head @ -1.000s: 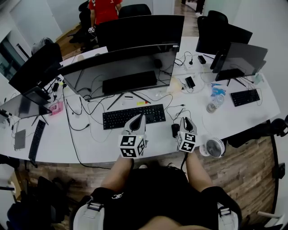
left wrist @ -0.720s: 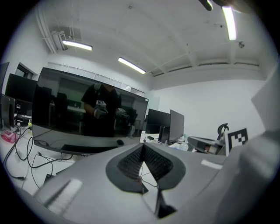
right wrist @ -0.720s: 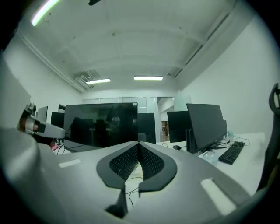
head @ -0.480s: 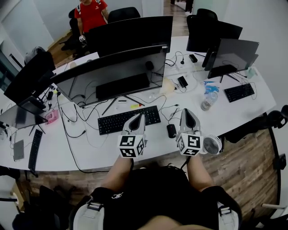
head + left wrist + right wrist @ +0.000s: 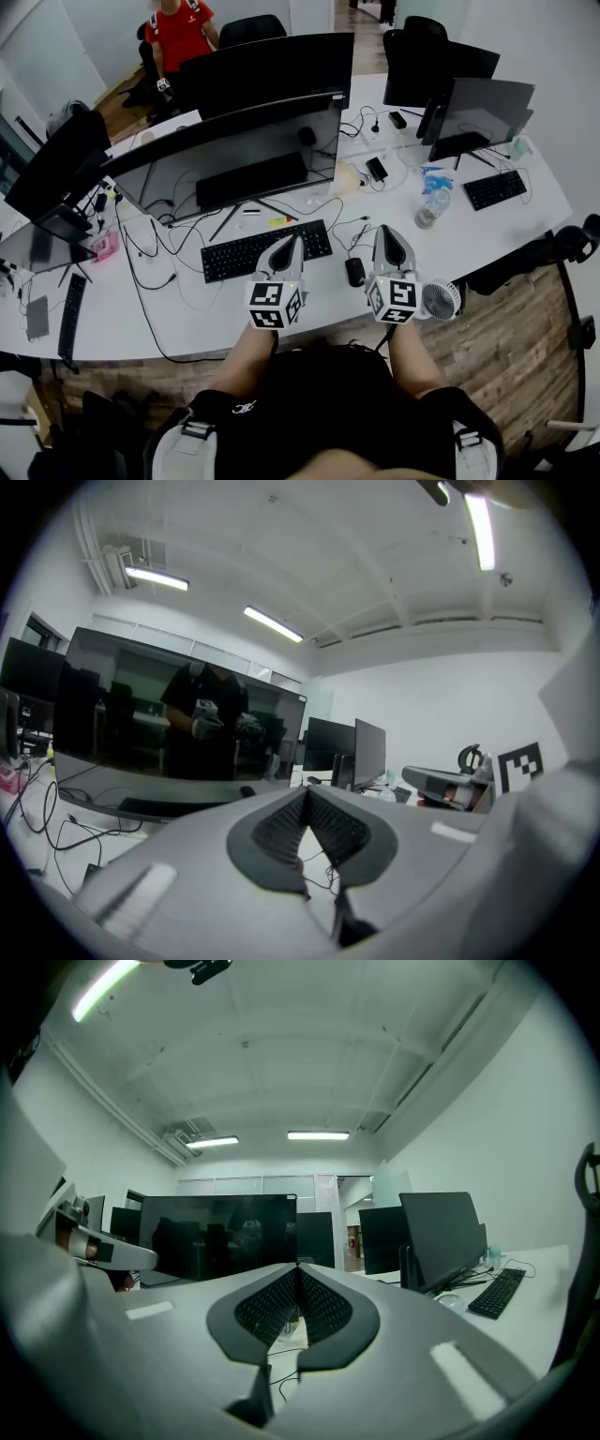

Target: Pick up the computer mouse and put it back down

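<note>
Wood floor (image 5: pixel 511 352) | white desk (image 5: pixel 492 234) | mouse (image 5: pixel 354 272) just right of keyboard (image 5: pixel 265 251)

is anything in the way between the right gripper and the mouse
Nothing visible does. The mouse lies on the bare desk just left of the right gripper, whose jaws are shut and empty. The keyboard sits further left, clear of that gap.

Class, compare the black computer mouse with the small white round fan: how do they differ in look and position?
The black computer mouse is low and oval; the small white round fan has a circular grille. The mouse lies left of the right gripper, the fan right of it, nearer the desk's edge. Both rest on the white desk.
</note>
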`<move>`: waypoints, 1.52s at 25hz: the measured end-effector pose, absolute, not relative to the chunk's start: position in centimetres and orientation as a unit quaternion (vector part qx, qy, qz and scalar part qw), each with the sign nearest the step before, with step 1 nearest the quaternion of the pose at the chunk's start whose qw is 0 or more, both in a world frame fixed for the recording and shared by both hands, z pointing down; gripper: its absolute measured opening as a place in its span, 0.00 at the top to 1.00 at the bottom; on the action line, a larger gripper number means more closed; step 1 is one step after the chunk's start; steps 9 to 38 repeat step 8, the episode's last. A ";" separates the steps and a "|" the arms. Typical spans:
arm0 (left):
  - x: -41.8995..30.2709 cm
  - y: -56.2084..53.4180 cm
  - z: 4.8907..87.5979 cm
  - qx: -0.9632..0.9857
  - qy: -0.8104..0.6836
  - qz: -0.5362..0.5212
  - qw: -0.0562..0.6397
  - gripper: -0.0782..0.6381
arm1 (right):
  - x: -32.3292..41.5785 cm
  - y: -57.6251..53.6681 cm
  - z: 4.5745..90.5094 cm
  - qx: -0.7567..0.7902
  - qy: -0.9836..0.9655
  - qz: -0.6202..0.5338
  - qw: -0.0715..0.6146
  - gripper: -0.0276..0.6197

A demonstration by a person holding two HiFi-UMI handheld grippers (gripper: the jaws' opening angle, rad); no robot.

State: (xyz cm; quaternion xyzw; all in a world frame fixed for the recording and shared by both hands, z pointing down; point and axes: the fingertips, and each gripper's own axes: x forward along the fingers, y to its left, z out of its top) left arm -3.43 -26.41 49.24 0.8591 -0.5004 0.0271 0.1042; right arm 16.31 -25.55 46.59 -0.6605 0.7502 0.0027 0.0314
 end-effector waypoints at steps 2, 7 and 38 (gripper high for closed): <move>-3.4 -26.4 49.3 0.859 -0.499 0.027 0.106 0.82 | 16.3 -25.5 46.5 -0.660 0.750 0.005 0.031 0.95; -3.7 -26.4 48.9 0.859 -0.501 0.021 0.106 0.82 | 15.8 -25.2 45.9 -0.652 0.757 0.014 0.037 0.95; -3.8 -26.4 48.7 0.859 -0.501 0.019 0.104 0.82 | 15.7 -25.1 45.8 -0.651 0.758 0.016 0.038 0.95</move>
